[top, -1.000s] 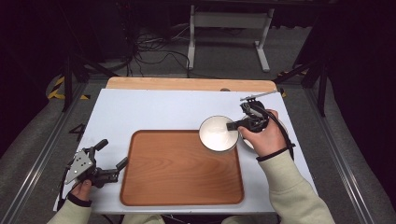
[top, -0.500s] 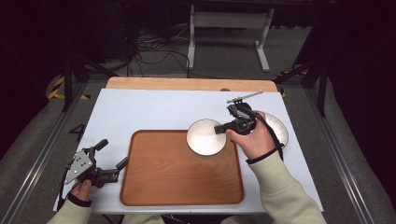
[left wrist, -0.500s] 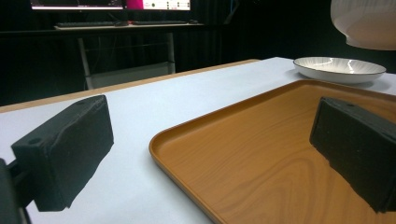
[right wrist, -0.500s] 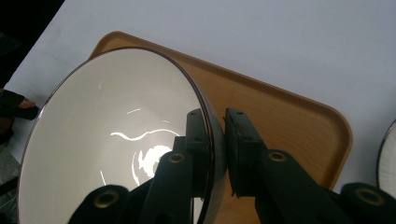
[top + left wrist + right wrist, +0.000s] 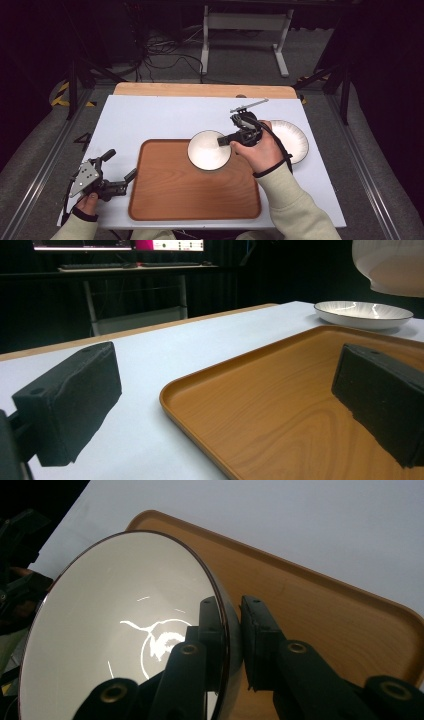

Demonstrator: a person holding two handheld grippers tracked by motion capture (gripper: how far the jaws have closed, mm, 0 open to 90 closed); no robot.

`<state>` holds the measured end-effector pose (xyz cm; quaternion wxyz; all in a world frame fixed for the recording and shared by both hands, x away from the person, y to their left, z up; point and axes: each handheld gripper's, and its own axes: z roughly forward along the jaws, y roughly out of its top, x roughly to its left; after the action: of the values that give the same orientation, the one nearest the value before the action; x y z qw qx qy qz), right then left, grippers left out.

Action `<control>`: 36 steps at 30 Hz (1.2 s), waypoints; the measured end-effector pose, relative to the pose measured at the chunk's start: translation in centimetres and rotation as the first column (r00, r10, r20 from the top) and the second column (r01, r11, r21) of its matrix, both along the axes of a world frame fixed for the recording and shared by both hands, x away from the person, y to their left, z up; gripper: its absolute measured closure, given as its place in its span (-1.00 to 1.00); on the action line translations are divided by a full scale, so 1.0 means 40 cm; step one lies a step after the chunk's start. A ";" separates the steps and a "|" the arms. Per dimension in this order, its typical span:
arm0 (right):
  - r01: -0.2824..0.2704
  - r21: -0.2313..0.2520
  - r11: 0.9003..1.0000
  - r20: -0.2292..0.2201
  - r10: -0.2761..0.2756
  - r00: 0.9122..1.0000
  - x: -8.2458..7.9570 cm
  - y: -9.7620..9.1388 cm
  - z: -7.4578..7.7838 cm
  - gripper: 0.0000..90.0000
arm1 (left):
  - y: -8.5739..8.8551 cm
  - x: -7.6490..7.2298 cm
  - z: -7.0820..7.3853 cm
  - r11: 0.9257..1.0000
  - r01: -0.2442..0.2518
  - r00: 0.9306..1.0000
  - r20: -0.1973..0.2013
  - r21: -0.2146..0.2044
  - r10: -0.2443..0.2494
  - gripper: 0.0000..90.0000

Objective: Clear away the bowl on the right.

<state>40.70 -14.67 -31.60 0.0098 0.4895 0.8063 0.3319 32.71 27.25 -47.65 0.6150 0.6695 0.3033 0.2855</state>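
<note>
The right tongs (image 5: 226, 141) pinch the rim of a white bowl (image 5: 208, 149) above the wooden tray's (image 5: 195, 197) far edge, while the left tongs (image 5: 118, 168) gape wide at the bench's (image 5: 150, 120) near-left corner.

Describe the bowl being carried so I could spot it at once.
Find the wooden tray on the white table. Over its far right corner hangs a white bowl, its rim pinched by the right hand-held gripper. Unlike the ribbed plate resting on the table beside it, it is held in the air.
</note>
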 end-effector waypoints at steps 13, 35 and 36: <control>-0.018 0.008 1.000 -0.013 0.018 1.000 0.009 0.035 -0.031 0.79 | 0.000 0.000 0.000 1.000 0.000 1.000 0.001 -0.001 0.000 -1.00; -0.015 0.014 1.000 -0.064 0.016 0.998 0.018 0.075 -0.139 0.78 | 0.000 0.000 0.000 1.000 0.000 1.000 0.001 -0.001 0.000 -1.00; -0.017 0.014 1.000 -0.066 0.018 0.998 0.018 0.076 -0.143 0.78 | 0.000 0.000 0.000 1.000 0.000 1.000 0.002 -0.001 0.000 -1.00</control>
<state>41.43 -11.61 -37.32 -0.0230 0.4932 0.8081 0.3212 32.69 27.25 -47.65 0.6155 0.6692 0.3028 0.2857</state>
